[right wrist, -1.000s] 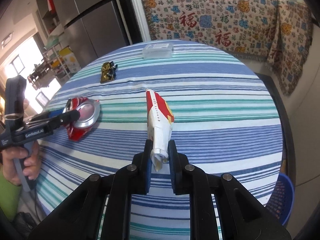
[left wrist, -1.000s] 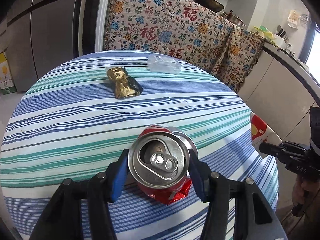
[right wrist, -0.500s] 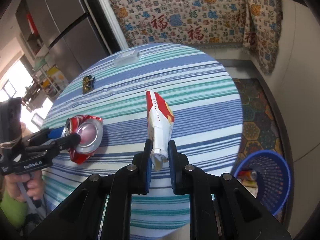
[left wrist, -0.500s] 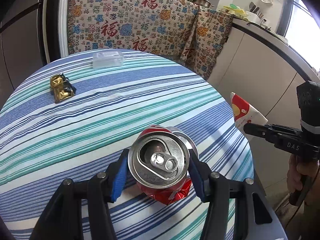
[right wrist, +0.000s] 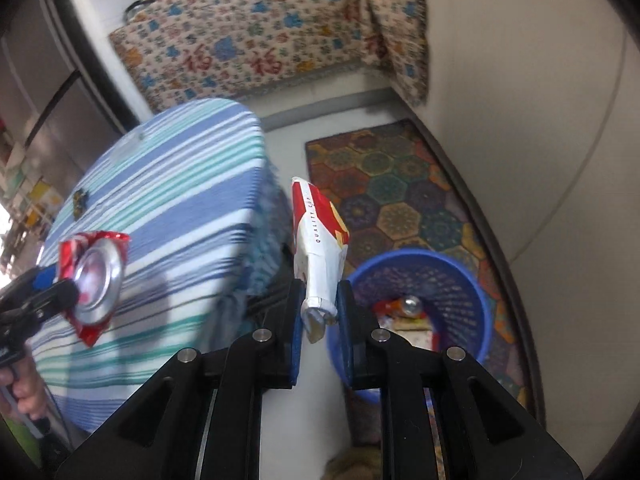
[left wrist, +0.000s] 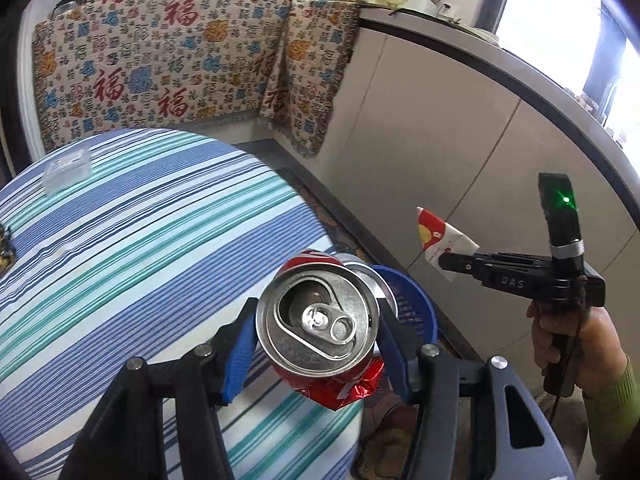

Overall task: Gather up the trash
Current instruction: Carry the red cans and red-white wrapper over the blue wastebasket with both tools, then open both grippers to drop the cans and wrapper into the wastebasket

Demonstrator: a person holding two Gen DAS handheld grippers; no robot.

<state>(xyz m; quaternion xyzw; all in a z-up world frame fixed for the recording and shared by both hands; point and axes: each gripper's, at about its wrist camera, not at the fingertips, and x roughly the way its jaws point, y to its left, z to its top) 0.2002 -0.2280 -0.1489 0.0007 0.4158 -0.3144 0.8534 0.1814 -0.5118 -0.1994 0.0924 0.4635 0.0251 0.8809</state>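
A round table (left wrist: 120,240) covered with a blue, teal and white striped cloth is seen in a kitchen corner, with a patterned cloth (left wrist: 160,68) bearing red characters hung behind it and a pale counter (left wrist: 460,120) at the right. On the floor beside the table a colourful hexagon-patterned mat (right wrist: 400,200) is laid, and a blue plastic basket (right wrist: 476,280) is placed on it. Some trash, among it a can, is already seen inside the basket.

A crushed red can (left wrist: 320,328) is gripped by the left gripper (left wrist: 316,340), its blue pads pressed on both sides of the can, with the silver top turned toward the camera. The can is held in the air at the table edge, and in the left wrist view the rim of the basket is seen just behind it.

A flattened red and white paper cup (right wrist: 320,248) is clamped by the right gripper (right wrist: 318,320) at its crumpled lower end, the jaws being nearly closed on it. The cup is held in the air between the table and the basket, pointing away from the camera.

On the table a small clear plastic box (left wrist: 66,170) is left near the far edge, and a small dark and gold wrapper (right wrist: 80,202) is lying apart from it.
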